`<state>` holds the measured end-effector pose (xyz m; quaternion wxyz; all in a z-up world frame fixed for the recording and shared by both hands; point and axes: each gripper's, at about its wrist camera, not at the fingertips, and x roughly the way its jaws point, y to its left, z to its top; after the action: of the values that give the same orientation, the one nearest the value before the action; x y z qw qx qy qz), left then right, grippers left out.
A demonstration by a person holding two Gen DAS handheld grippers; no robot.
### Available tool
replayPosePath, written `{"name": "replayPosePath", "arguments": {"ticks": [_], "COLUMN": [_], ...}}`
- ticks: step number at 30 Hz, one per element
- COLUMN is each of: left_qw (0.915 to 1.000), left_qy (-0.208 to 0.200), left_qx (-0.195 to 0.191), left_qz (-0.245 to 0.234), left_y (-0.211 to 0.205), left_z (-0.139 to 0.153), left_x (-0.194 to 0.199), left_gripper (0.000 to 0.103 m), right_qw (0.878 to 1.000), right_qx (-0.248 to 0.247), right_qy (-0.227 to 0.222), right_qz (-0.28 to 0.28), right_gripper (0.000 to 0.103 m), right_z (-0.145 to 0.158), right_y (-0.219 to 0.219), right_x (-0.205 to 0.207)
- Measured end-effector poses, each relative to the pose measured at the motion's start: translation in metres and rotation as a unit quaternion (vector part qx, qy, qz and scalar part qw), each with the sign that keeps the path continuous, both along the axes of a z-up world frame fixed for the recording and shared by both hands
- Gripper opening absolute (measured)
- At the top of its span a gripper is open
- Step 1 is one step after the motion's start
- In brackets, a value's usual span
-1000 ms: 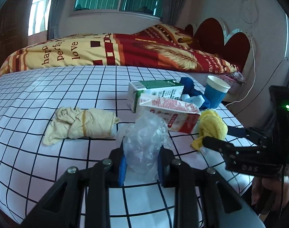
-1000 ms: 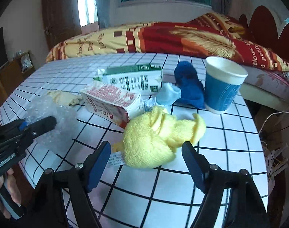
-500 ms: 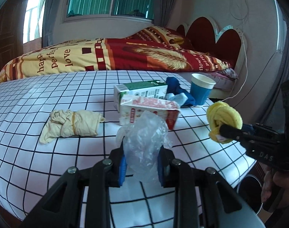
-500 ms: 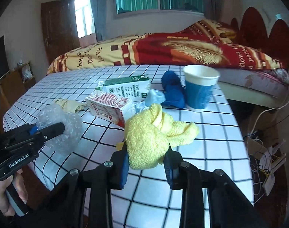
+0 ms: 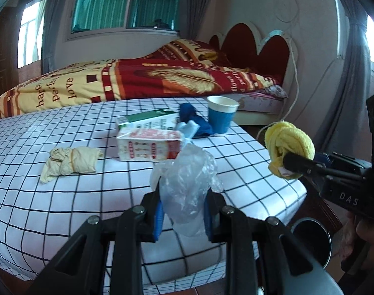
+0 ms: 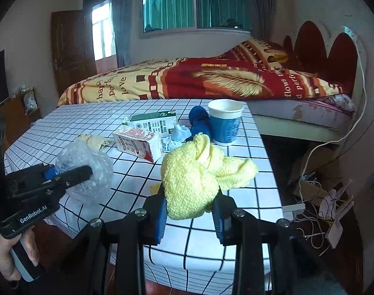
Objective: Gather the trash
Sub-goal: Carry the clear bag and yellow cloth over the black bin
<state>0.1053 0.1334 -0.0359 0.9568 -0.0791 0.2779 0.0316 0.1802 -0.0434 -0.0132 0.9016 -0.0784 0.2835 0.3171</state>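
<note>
My left gripper [image 5: 183, 217] is shut on a crumpled clear plastic bag [image 5: 187, 179], held above the near edge of the checked table [image 5: 64, 201]; the bag also shows in the right wrist view [image 6: 85, 167]. My right gripper [image 6: 190, 215] is shut on a yellow fluffy cloth [image 6: 199, 174], lifted off the table; the cloth shows in the left wrist view [image 5: 289, 145] out past the table's right edge. On the table lie a red-and-white carton [image 5: 150, 143], a green-and-white carton [image 5: 147, 120], a blue paper cup [image 5: 221, 118], a blue cloth [image 5: 194, 120] and a beige crumpled cloth [image 5: 72, 162].
A round dark bin [image 5: 312, 238] stands on the floor below the table's right corner. A bed with a red and yellow blanket [image 5: 137, 83] lies behind the table. Cables and a cardboard box [image 6: 317, 172] clutter the floor at right.
The right gripper closed on the yellow cloth and lifted it off the table, out to the right. Both grippers have pulled back and up from the table, the left still holding the plastic bag.
</note>
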Motion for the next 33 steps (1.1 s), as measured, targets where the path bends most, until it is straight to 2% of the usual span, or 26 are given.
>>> {"name": "replayPosePath", "arguments": {"ticks": [10, 17, 33], "left_qw": [0.9982, 0.9939, 0.9762], "left_qy": [-0.008, -0.008, 0.011], "left_qx": [0.011, 0.022, 0.035], "left_qz": [-0.058, -0.108, -0.214], "left_y": [-0.053, -0.095, -0.194], "left_z": [0.012, 0.014, -0.001], "left_x": [0.003, 0.008, 0.021], "left_gripper": [0.027, 0.027, 0.027], "right_qw": [0.999, 0.996, 0.979], "right_qx": [0.013, 0.019, -0.001], "right_qy": [-0.008, -0.005, 0.022], "right_qz": [-0.039, -0.087, -0.202], "right_gripper": [0.034, 0.034, 0.034], "right_z": [0.013, 0.012, -0.025], "right_y": [-0.053, -0.105, -0.238], "right_x": [-0.02, -0.031, -0.043]}}
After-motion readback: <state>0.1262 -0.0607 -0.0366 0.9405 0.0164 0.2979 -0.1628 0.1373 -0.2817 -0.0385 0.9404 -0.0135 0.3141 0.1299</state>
